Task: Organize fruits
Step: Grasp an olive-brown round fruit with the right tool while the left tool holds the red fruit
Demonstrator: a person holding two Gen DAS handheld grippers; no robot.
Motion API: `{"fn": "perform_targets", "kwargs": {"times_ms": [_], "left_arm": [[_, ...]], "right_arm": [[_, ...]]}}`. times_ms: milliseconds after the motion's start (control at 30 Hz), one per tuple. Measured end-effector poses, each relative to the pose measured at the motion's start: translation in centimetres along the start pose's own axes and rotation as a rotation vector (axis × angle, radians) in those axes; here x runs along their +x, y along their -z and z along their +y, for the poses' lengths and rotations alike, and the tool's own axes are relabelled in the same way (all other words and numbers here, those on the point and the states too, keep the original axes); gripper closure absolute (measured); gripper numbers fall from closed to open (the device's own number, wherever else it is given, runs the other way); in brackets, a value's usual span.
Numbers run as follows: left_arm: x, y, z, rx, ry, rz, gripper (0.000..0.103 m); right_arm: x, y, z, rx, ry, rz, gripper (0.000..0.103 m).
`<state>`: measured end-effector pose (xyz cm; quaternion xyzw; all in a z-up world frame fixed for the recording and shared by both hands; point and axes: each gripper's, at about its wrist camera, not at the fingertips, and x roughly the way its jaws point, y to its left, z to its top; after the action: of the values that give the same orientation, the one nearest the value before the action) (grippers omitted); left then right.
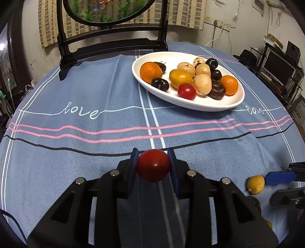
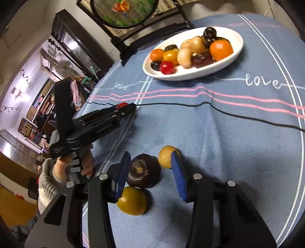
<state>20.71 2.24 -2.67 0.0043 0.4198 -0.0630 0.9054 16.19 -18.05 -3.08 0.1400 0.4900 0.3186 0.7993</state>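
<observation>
We read the word "love" (image 1: 81, 112) in white cursive on the blue tablecloth (image 1: 76, 152), woven into a thin white line that runs across the cloth. In the left wrist view a second "love" (image 1: 254, 110) sits just right of the white dish (image 1: 219, 105) (its last letters blur towards the picture's edge). In the right wrist view we see "love" (image 2: 262, 81) clearly at the right and a smaller, fainter one (image 2: 121, 86) at the left. The papers on the far wall (image 1: 259, 4) carry print too small to read.
</observation>
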Motion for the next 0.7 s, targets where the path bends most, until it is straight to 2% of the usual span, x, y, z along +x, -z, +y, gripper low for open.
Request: {"fn": "perform_targets", "kwargs": {"times_ms": [133,267,367,533,700], "left_arm": [[-0.1,0.1,0.0,0.003,0.002,0.001,0.072],[0.1,0.2,-0.2,0.012,0.005,0.007,0.071],[0.2,0.2,-0.3,0.016,0.005,0.012,0.072],[0.4,0.5,-0.6,0.029,-0.003,0.022,0.071],[0.3,0.5,-0.7,0.035,0.003,0.02,0.071]], "right_arm": [[-0.1,-0.2,-0.8,0.031,0.028,-0.01,0.058],[1.0,0.2,-0.9,0.02,0.058,0.015,0.06],[1.3,0.2,-1.0,0.016,0.08,0.01,0.069],[1.6,0.3,-0.6,0.0,0.082,0.009,0.076],[1.6,0.3,-0.2,-0.025,0.1,0.004,0.077]]}}
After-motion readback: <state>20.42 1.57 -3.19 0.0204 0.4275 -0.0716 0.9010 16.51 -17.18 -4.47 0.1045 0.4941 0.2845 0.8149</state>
